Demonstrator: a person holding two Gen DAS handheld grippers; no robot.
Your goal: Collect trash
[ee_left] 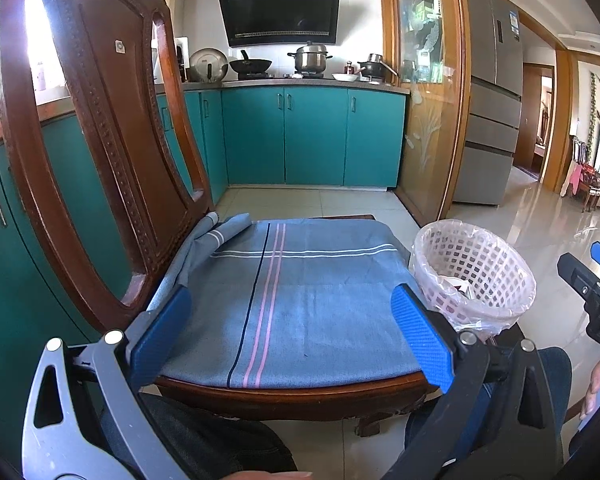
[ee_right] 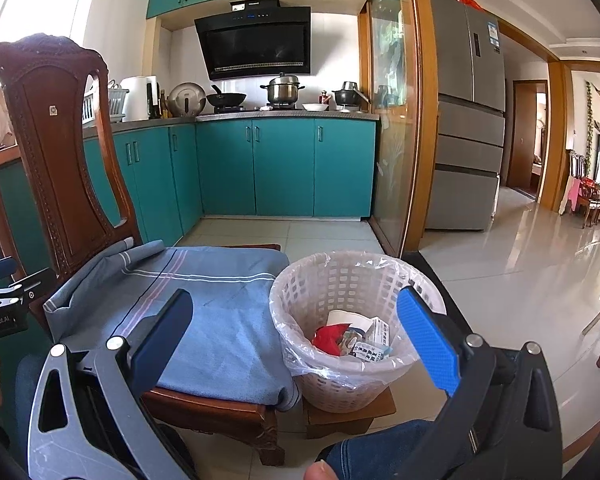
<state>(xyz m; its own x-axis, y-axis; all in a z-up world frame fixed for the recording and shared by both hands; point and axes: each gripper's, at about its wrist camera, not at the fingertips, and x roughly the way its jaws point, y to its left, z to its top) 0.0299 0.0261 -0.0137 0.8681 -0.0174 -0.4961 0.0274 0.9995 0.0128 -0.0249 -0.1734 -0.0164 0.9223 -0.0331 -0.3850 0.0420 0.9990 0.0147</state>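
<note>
An upright lined wastebasket [ee_right: 354,344], mouth upward, holds wrappers [ee_right: 374,340]; left gripper [ee_left: 292,340] and right gripper [ee_right: 296,332] both spread, empty.

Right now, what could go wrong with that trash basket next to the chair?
1. The trash basket stands on a small wooden stool, so a bump from the open right gripper might tip it and spill the trash.
2. Its loose plastic liner could snag on a gripper.
3. The blue cloth on the chair might slide off if dragged.
</note>
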